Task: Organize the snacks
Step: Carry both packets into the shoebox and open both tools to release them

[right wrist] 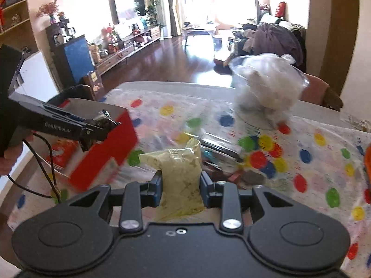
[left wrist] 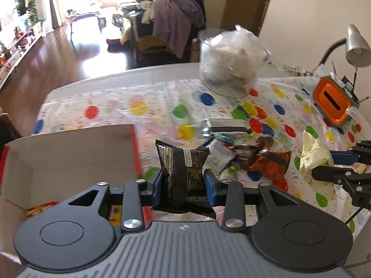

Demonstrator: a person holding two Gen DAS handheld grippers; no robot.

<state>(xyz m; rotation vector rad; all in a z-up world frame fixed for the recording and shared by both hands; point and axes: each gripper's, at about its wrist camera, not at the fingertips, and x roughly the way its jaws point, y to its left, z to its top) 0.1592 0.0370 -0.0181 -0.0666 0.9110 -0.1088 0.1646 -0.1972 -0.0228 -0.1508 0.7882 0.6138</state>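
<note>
My left gripper (left wrist: 183, 183) is shut on a black snack packet (left wrist: 183, 171), held in the air beside the red cardboard box (left wrist: 69, 153). My right gripper (right wrist: 180, 188) is shut on a pale yellow-green snack packet (right wrist: 180, 180), lifted above the spotted tablecloth (right wrist: 313, 166). In the left wrist view the right gripper (left wrist: 329, 164) shows at the right edge with the same pale packet (left wrist: 315, 157). The right wrist view shows the left gripper (right wrist: 106, 121) over the red box (right wrist: 109, 148). More loose snack wrappers (left wrist: 262, 159) lie in a heap on the cloth.
A clear tub stuffed with white plastic bags (left wrist: 229, 62) stands at the back of the table. An orange device (left wrist: 331, 102) and a silver desk lamp (left wrist: 357, 46) sit at the far right. A hand (right wrist: 9, 159) holds the left gripper's handle, and its cable (right wrist: 46, 162) hangs down.
</note>
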